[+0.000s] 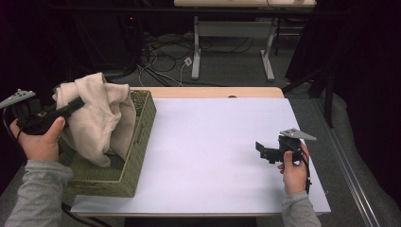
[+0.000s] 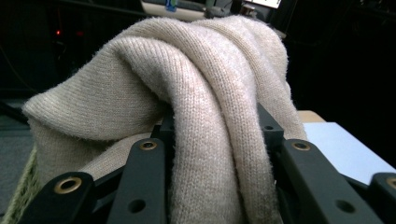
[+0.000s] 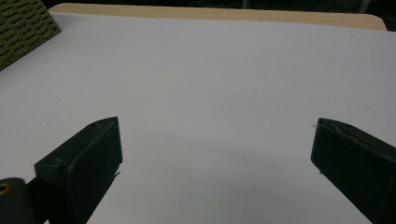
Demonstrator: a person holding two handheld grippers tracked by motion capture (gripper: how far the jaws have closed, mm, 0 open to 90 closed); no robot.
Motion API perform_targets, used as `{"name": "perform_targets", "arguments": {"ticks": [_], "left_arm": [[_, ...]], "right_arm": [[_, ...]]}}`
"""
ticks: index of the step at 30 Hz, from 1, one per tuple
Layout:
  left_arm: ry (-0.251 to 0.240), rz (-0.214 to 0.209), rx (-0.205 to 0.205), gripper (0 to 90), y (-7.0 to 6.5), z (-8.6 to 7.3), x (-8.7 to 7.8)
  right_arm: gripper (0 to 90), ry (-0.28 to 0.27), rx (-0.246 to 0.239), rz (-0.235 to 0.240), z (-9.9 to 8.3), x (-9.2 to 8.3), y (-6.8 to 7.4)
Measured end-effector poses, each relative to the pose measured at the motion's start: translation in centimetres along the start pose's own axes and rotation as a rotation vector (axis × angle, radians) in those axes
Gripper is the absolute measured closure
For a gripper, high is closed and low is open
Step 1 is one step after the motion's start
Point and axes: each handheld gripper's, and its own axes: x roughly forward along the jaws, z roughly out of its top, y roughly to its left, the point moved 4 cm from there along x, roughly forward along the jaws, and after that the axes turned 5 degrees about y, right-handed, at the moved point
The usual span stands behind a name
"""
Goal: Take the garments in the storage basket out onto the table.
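Left gripper view: beige sweater pinched between left gripper fingers; right gripper fingers spread.

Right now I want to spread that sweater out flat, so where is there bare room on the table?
The white sheet lies bare from the basket across to the right gripper, and in front of that gripper's open jaws. It is crowded at the left: the sweater, pinched by the left gripper, hangs over the basket.
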Motion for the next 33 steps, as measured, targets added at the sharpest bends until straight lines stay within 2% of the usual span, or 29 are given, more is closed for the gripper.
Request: {"name": "perform_targets", "arguments": {"ticks": [4, 8, 17, 24, 33], "left_arm": [[-0.046, -0.004, 0.013, 65.3, -0.7, 0.4, -0.8], [-0.072, -0.009, 0.031, 65.3, -1.4, 0.9, -1.6], [-0.119, -0.054, 0.056, 65.4, -3.2, 2.7, -3.0], [-0.138, -0.082, 0.07, 65.4, -4.8, 3.7, -2.8], [-0.142, -0.119, 0.085, 65.4, -6.3, 4.2, -2.0]], "right_arm": [[1.8, -0.002, -0.005, -0.003, 0.0, 0.0, -0.1], [1.8, -0.004, -0.008, -0.003, 0.0, 0.0, -0.1], [1.9, -0.007, -0.002, 0.0, 0.1, 0.0, -0.1], [2.0, -0.009, 0.007, 0.004, 0.1, -0.1, -0.1], [2.0, -0.009, 0.004, 0.001, 0.1, -0.1, -0.1]]}}
